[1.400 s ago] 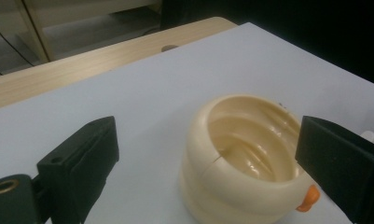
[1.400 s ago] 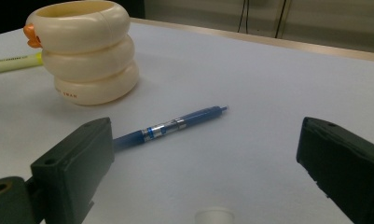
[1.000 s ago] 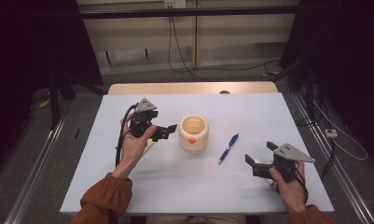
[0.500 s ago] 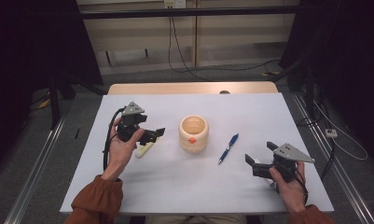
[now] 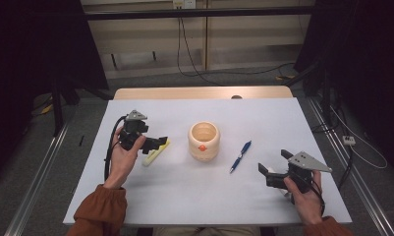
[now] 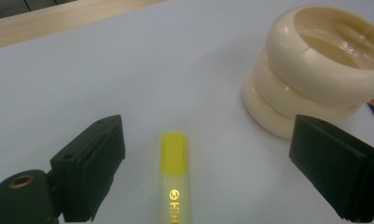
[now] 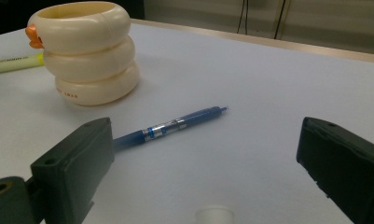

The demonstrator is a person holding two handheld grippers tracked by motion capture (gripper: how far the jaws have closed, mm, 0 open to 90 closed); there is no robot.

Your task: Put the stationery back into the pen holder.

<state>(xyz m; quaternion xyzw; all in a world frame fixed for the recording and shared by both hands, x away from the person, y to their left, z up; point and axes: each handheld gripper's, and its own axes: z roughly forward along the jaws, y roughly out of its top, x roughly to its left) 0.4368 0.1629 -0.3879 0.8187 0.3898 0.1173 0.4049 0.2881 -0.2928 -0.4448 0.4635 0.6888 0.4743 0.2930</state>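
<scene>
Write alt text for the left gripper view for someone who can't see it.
A yellow highlighter lies on a white table between the open black jaws of the left tool, untouched. A cream ringed cup stands to the upper right.

The high view looks forward and down from above the person's side, taking in the whole tabletop [image 5: 150, 108]. The left gripper view sits low, close behind the left claw [image 6: 208, 172], looking along it at the yellow highlighter [image 6: 174, 186] between its jaws and the cream holder [image 6: 310, 79] beyond. The right gripper view rides as low behind the right claw [image 7: 208, 172], facing the blue pen [image 7: 175, 126] ahead. Both gripper views share the holder and highlighter.
</scene>
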